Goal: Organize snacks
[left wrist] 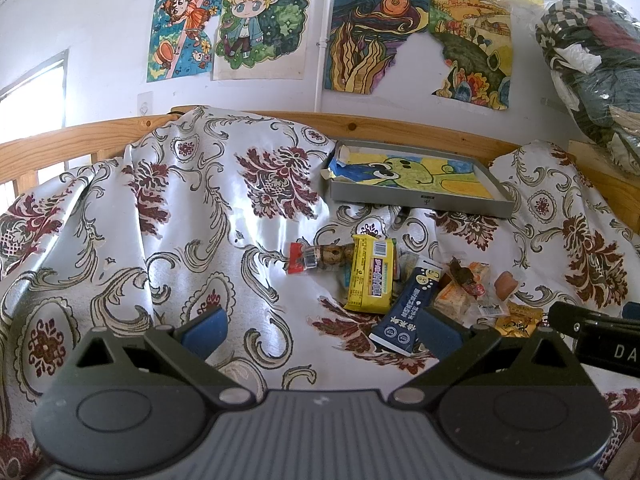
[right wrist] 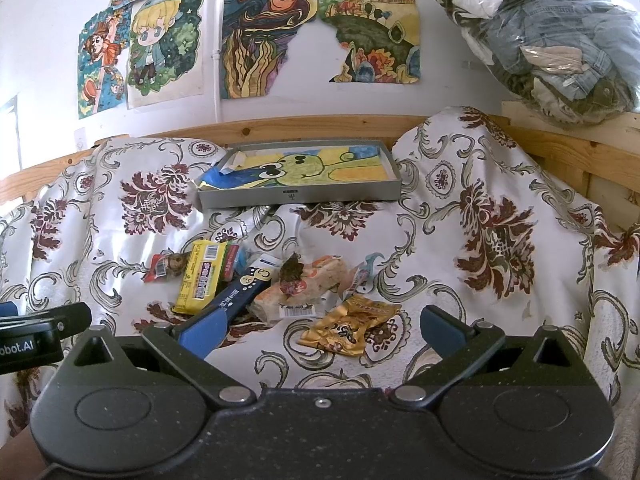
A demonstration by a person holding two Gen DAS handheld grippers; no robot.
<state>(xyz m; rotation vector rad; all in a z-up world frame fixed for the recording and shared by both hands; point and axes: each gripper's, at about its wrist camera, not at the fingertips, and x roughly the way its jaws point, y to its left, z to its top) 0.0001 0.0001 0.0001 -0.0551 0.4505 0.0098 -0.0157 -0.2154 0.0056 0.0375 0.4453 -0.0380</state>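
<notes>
Several snack packs lie in a loose pile on the flowered cloth: a yellow packet (left wrist: pixel 370 275) (right wrist: pixel 199 282), a dark blue stick pack (left wrist: pixel 406 309) (right wrist: pixel 240 290), a clear-wrapped bread roll (right wrist: pixel 304 286), a gold foil packet (right wrist: pixel 350 326) (left wrist: pixel 518 322) and a red-ended wrapped snack (left wrist: pixel 316 259) (right wrist: pixel 164 266). A grey shallow tray (left wrist: pixel 420 200) (right wrist: pixel 300 196) lined with a green cartoon drawing sits behind them. My left gripper (left wrist: pixel 322 330) is open, left of the pile. My right gripper (right wrist: pixel 324 328) is open just in front of the gold packet. Neither holds anything.
A wooden rail (left wrist: pixel 240 120) (right wrist: pixel 320 126) runs behind the cloth, with drawings taped to the wall (left wrist: pixel 260 24). A clear bag of clothes (right wrist: pixel 552 36) (left wrist: pixel 592 64) sits at the right on a wooden ledge. The cloth bulges up at left and right of the tray.
</notes>
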